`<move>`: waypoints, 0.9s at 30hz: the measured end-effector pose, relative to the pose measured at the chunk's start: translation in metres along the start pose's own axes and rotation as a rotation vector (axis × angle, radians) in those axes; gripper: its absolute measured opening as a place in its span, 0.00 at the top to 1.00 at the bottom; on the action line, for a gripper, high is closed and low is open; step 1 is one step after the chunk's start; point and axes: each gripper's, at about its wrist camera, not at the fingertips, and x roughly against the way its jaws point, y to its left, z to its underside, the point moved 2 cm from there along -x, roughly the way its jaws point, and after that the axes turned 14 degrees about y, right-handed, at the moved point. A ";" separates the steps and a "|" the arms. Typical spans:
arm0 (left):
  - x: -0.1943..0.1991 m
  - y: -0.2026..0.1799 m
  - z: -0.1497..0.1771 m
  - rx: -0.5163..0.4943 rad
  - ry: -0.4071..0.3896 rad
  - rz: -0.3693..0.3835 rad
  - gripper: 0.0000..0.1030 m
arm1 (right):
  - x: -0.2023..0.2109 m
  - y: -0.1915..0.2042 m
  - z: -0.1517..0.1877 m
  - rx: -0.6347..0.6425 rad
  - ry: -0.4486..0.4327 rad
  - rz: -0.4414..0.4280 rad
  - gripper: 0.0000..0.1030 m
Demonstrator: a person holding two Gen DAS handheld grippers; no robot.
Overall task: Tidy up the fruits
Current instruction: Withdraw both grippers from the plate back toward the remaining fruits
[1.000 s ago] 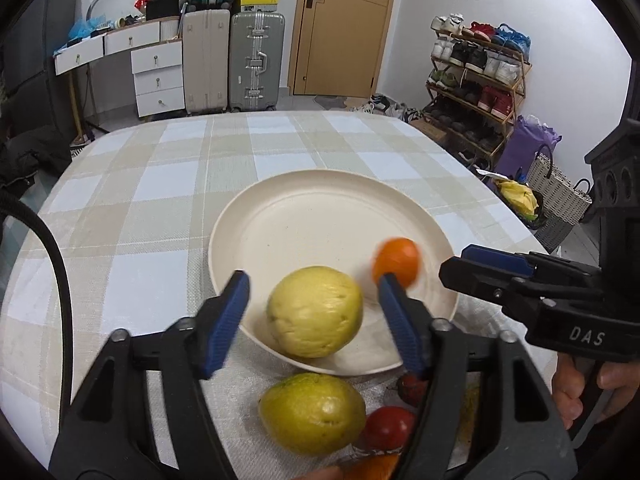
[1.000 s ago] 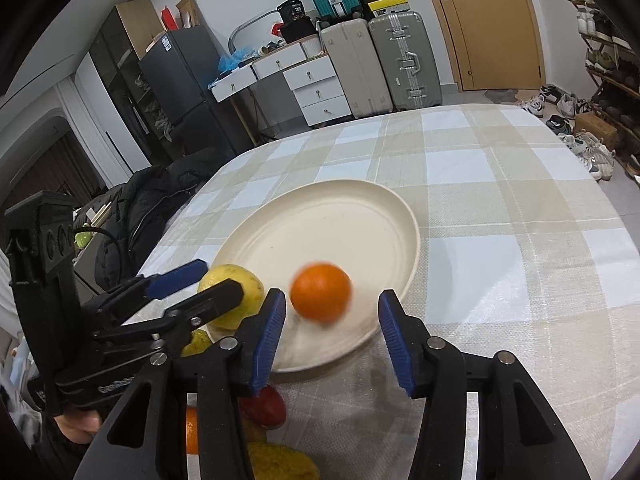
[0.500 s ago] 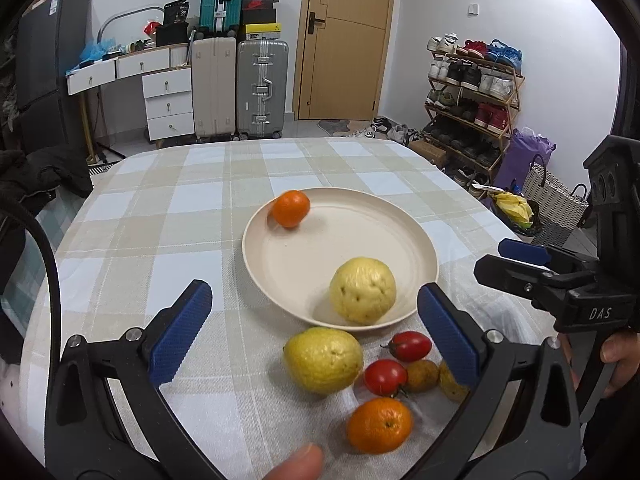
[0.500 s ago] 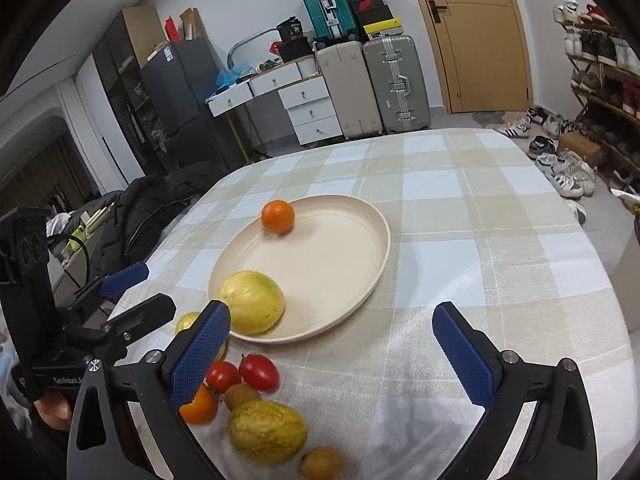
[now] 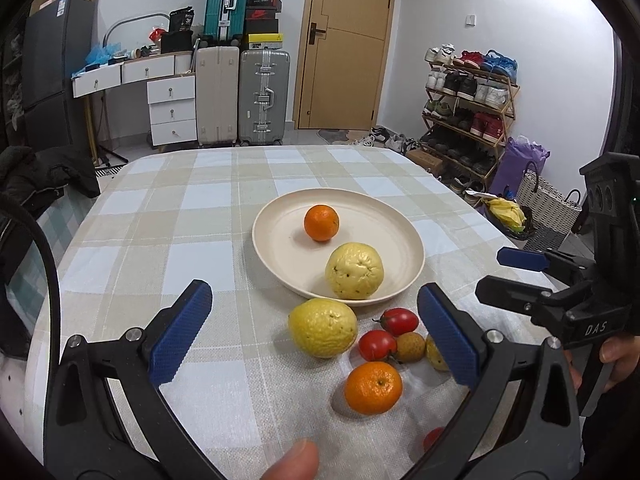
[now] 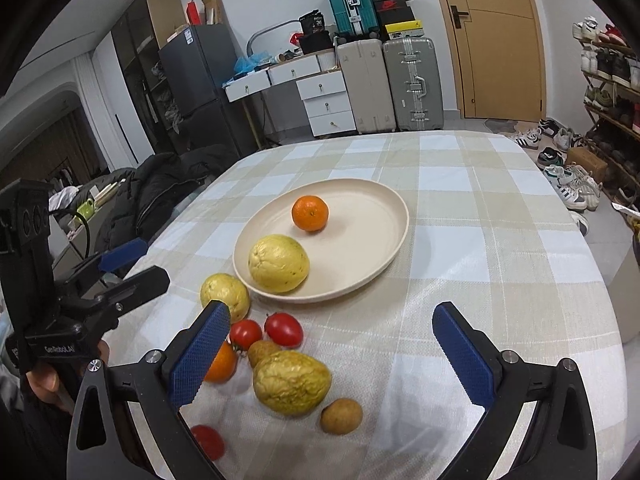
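Both the left gripper (image 5: 314,330) and right gripper (image 6: 332,354) hang spread wide and empty above the table. On the plate (image 5: 280,216) sit an orange (image 5: 321,222) and a yellow fruit (image 5: 354,270); the other fruits (image 6: 292,382) lie just beside its near rim.

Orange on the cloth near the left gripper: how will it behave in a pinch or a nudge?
The orange looks round, so a nudge would probably roll it toward the tomatoes. Its skin looks firm and dimpled, so it likely grips well. Both the left gripper and right gripper are open.

Suitcases (image 5: 242,96), shoe rack (image 5: 468,92) & door (image 5: 344,44) behind.
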 end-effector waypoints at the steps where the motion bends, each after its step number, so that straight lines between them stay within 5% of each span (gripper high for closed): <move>1: 0.001 -0.001 0.001 -0.004 0.000 -0.003 0.00 | 0.000 0.000 0.002 0.002 0.003 0.000 0.00; 27: -0.013 -0.013 0.023 -0.049 0.068 0.004 0.00 | -0.012 -0.006 0.033 0.104 0.151 0.112 0.00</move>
